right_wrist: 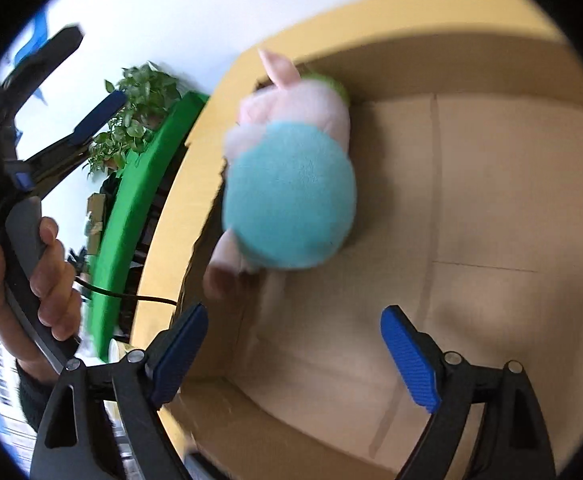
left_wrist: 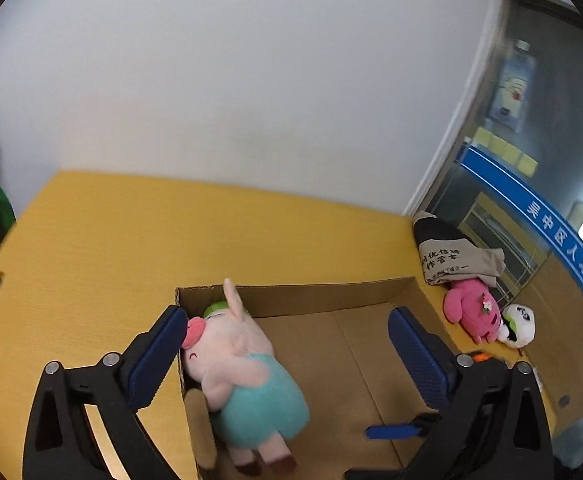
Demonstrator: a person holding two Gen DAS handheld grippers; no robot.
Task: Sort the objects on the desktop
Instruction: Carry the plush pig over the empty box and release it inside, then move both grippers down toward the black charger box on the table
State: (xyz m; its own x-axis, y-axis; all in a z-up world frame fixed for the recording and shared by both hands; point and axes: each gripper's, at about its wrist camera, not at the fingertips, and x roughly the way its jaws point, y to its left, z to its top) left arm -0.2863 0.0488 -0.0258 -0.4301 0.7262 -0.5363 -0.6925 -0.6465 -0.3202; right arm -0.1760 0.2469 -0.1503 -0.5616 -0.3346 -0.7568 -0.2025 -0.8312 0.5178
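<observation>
Pig plush toy (left_wrist: 243, 368) lies in the cardboard box (left_wrist: 323, 300), against its left wall. Both the left tool (left_wrist: 287, 364) and the right tool (right_wrist: 295, 356) stand wide apart, holding nothing. Next, go for the pink plush toy (left_wrist: 471, 312) on the yellow counter (left_wrist: 131, 232), and squeeze its fat middle.

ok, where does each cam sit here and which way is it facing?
Left wrist: rides the left gripper, angled down over the cardboard box on the yellow table, white wall behind; own open blue-padded fingers show.
Right wrist: rides the right gripper, looking steeply into the same box; own open fingers show, plus the person's left hand gripping the other gripper at left.
Shared: the pig plush against the box wall.
</observation>
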